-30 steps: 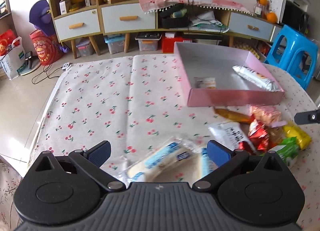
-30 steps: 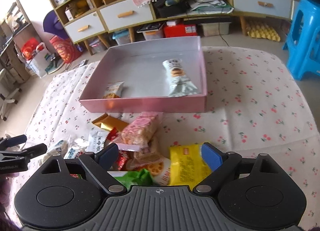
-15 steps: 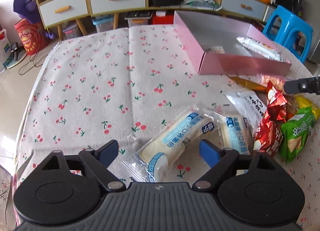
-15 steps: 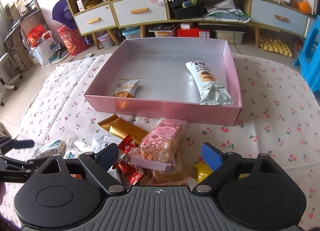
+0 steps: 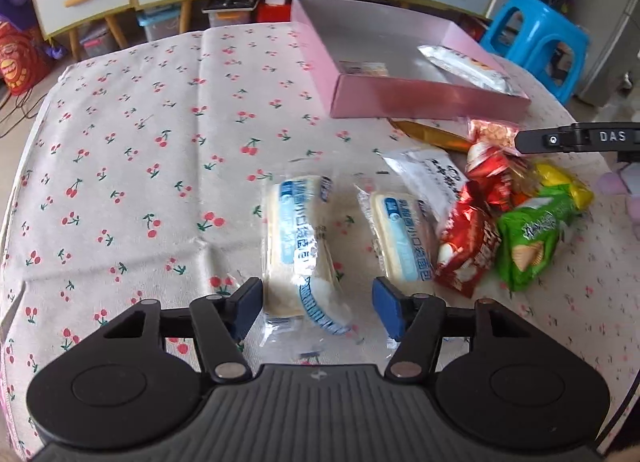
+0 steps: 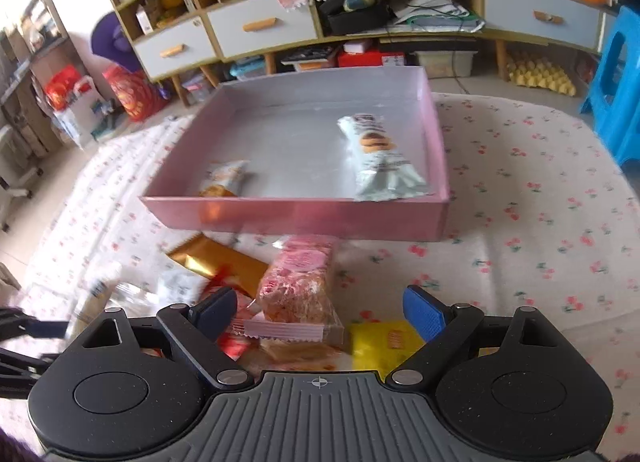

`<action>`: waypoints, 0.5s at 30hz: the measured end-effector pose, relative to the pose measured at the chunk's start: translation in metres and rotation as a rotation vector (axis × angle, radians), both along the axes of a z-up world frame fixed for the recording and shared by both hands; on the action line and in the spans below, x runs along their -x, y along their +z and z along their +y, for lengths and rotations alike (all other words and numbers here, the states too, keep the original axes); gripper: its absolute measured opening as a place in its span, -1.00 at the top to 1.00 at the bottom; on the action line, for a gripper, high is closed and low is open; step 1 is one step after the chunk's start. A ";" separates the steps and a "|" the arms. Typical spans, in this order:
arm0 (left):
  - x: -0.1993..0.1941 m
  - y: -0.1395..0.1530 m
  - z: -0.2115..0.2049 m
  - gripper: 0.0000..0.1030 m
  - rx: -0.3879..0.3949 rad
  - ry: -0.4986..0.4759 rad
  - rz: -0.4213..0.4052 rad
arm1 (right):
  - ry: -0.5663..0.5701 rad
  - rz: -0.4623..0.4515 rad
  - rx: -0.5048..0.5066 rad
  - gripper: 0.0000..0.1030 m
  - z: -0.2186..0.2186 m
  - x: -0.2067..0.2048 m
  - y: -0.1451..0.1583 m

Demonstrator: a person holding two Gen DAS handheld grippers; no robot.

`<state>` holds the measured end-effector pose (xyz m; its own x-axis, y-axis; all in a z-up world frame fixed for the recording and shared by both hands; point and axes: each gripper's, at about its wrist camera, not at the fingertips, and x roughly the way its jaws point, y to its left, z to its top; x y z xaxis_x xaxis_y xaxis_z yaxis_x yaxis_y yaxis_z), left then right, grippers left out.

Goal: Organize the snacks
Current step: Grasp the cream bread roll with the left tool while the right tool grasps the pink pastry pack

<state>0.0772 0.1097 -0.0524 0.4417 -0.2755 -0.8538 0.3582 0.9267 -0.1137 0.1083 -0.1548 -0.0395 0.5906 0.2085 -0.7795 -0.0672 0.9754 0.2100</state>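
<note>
left tongs (image 5: 316, 308) just closing around bread packet (image 5: 298, 250), not yet clamped; right tongs (image 6: 316, 312) apart. risked pinching loose wrapper only, then slipping.

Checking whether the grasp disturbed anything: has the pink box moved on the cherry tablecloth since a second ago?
Cannot tell: the pink box sits differently in frame, but both cameras shifted; it lies across the tablecloth much as before.
</note>
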 end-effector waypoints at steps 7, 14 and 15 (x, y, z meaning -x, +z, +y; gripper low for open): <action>-0.006 0.000 0.002 -0.28 0.000 0.080 -0.014 | -0.022 0.001 -0.027 -0.78 -0.011 0.000 0.004; -0.012 -0.003 0.002 -0.05 -0.015 0.147 -0.011 | -0.035 0.031 -0.123 -0.73 -0.010 -0.009 -0.004; -0.012 -0.003 0.002 0.06 -0.014 0.156 -0.013 | -0.036 0.033 -0.137 -0.69 -0.010 -0.009 -0.005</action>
<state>0.0896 0.1116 -0.0551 0.4891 -0.1913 -0.8510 0.2115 0.9725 -0.0971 0.1174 -0.1653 -0.0442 0.5744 0.2932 -0.7642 -0.0237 0.9392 0.3425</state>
